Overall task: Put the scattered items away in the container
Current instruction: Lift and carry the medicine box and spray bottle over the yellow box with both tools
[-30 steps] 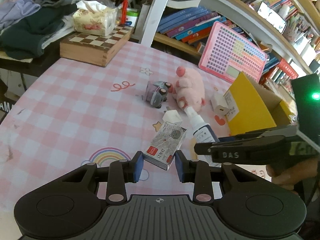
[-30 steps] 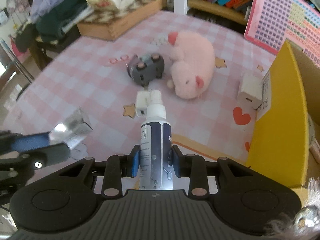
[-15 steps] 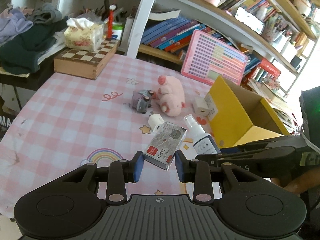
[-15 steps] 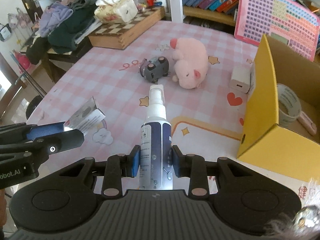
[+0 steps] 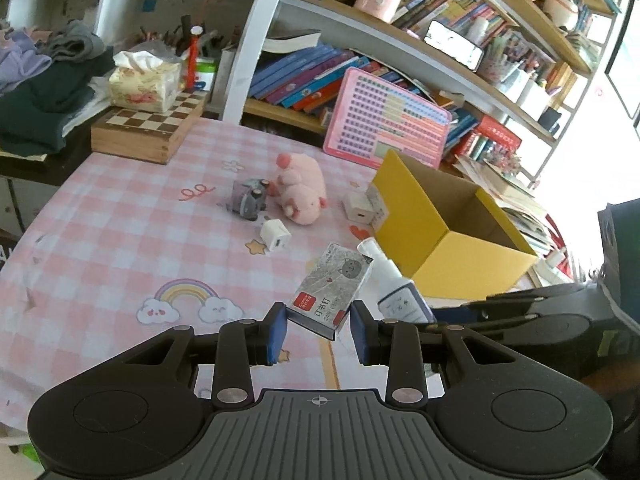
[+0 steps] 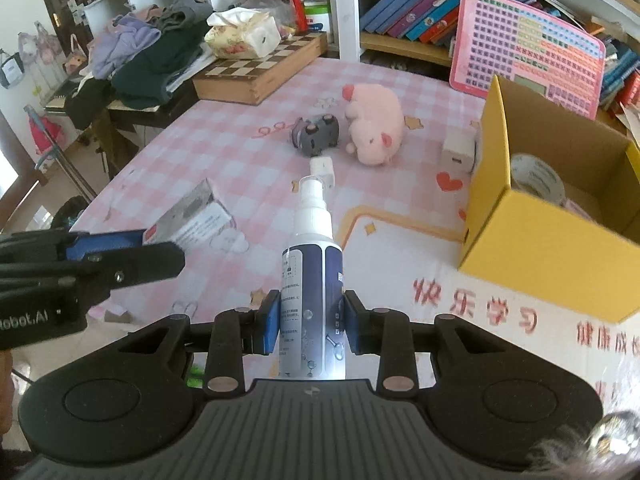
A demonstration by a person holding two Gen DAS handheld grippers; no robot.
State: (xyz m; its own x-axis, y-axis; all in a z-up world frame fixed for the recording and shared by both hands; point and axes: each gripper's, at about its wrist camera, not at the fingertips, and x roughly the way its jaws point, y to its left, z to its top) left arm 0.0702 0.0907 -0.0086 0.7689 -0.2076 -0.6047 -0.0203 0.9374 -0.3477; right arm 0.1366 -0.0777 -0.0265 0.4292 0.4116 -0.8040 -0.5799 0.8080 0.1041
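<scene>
My left gripper is shut on a small grey staple box with a red label, held above the pink checked table. The right gripper is shut on a white and navy spray bottle, nozzle pointing away. The yellow cardboard box stands open on the right, with a tape roll inside. On the table lie a pink plush pig, a grey toy car, a white charger cube and a second white cube beside the box.
A wooden chess box with a tissue pack sits at the table's far left. A pink chart board leans on bookshelves behind. Piled clothes lie on a side table to the left.
Both grippers have risen and pulled back from the table with their items still held. The yellow box's open inside now shows in both views.
</scene>
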